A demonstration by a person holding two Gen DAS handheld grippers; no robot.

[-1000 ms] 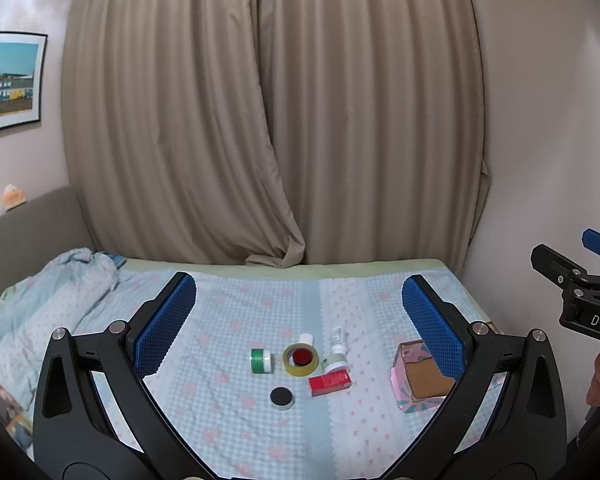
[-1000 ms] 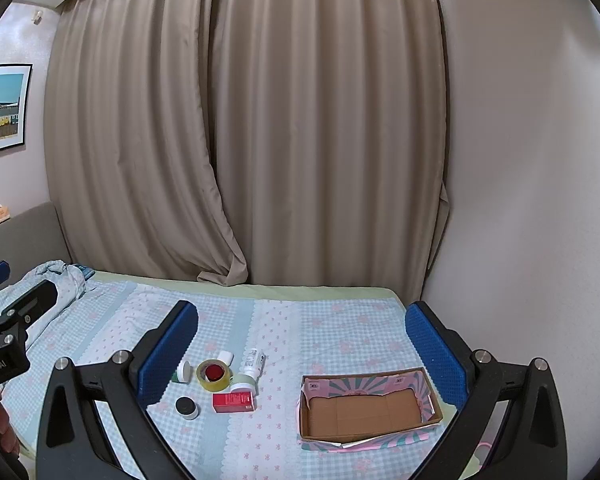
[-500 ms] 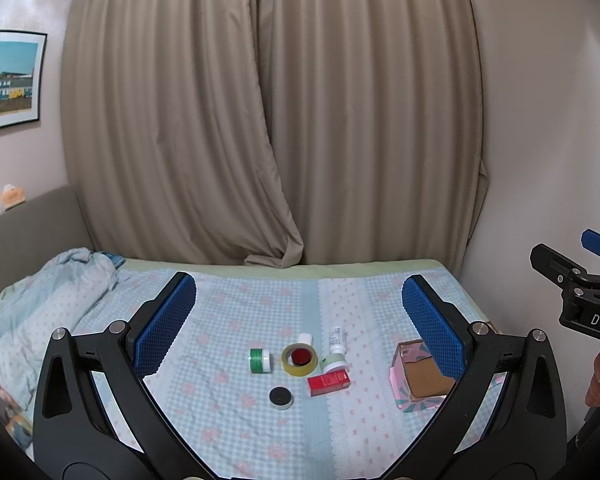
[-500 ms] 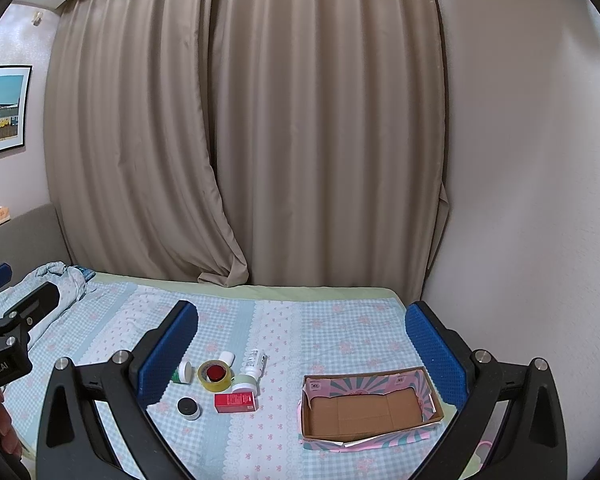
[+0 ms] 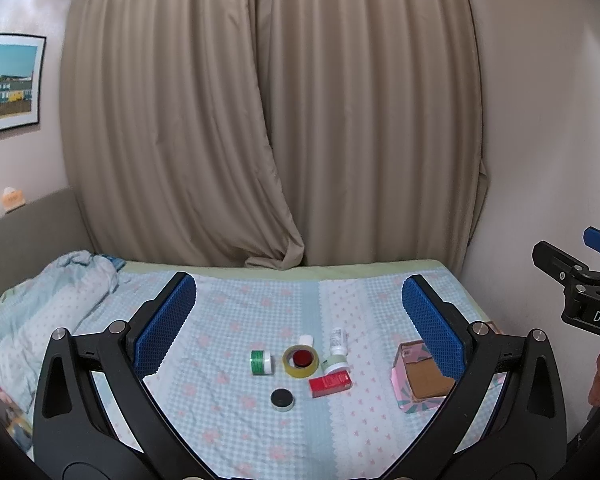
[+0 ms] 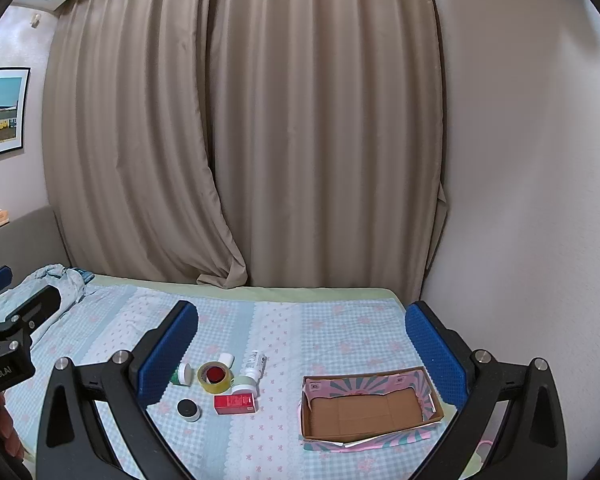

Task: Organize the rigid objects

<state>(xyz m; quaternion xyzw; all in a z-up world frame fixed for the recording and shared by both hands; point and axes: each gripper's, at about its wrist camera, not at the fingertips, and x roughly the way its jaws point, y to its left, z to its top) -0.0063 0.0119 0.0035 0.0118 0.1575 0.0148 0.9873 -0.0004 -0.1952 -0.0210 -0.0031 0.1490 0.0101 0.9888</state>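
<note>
Small objects lie grouped on the bed: a yellow tape roll (image 5: 300, 361) (image 6: 216, 376) with a red item inside, a green jar (image 5: 261, 362) (image 6: 181, 374), a black-lidded jar (image 5: 282, 399) (image 6: 188, 409), a red box (image 5: 330, 384) (image 6: 235, 404), a white bottle (image 5: 337, 340) (image 6: 255, 363) and a pale green-lidded jar (image 6: 244, 384). An empty pink cardboard box (image 6: 370, 410) (image 5: 420, 378) sits to their right. My left gripper (image 5: 300, 322) and right gripper (image 6: 302, 344) are both open, empty, held above and short of the objects.
A crumpled blue blanket (image 5: 40, 304) lies at the bed's left. Beige curtains (image 5: 268, 120) hang behind the bed, a wall (image 6: 520, 200) bounds the right side. The bed's sheet (image 6: 332, 328) stretches behind the box.
Both grippers have barely shifted; the objects sit slightly lower in the left wrist view. Nothing was grasped or moved.
</note>
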